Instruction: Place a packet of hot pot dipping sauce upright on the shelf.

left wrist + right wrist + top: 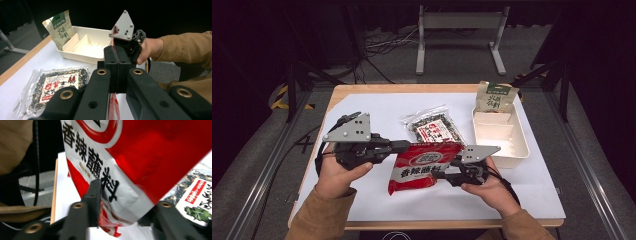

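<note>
red sauce packet (pixel 424 167) hung between both tools: left gripper (pixel 404 146) clamped its upper left edge, right gripper (pixel 451 172), part-closed, straddled its right edge.

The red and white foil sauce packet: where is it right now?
In the high view the red and white foil sauce packet hangs mid-table between the left gripper and right gripper, just before the clear seaweed bag.

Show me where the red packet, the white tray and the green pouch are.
red packet (pixel 424 165): high view, middle of its printed front.
white tray (pixel 518 156): high view, near right rim.
green pouch (pixel 59 28): left gripper view, middle of its front.
</note>
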`<state>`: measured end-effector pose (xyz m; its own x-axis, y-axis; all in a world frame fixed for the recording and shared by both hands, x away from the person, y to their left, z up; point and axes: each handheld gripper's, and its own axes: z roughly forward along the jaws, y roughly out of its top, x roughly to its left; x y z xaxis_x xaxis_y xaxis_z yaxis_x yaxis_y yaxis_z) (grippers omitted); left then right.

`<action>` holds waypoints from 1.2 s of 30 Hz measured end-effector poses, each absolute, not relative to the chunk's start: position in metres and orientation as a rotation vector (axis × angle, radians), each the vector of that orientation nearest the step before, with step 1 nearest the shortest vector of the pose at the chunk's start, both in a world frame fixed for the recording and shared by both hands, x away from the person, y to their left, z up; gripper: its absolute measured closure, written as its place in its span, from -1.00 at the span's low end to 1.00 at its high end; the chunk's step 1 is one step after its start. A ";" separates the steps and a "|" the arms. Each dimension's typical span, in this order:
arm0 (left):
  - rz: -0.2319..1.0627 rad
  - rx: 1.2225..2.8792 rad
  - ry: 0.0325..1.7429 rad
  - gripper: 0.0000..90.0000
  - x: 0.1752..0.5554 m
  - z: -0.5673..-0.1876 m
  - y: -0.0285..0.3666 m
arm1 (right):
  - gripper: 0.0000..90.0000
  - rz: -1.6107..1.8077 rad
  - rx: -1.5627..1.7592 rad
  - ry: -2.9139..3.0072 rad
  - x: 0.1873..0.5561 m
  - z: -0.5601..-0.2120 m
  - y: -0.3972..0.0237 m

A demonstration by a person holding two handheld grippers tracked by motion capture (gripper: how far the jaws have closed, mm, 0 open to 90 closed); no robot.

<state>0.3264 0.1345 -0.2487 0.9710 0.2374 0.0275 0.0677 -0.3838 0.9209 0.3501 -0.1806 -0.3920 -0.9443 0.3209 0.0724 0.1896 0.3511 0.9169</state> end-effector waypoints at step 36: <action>0.149 1.892 0.304 0.86 0.339 -0.259 0.148 | 1.00 1.618 0.369 2.639 0.349 -0.362 -0.201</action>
<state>0.3388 0.1477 -0.2586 0.9583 0.2820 -0.0455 0.1361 -0.3107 0.9407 0.3488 -0.2014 -0.3619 -0.9716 0.2130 0.1027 0.1881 0.4330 0.8815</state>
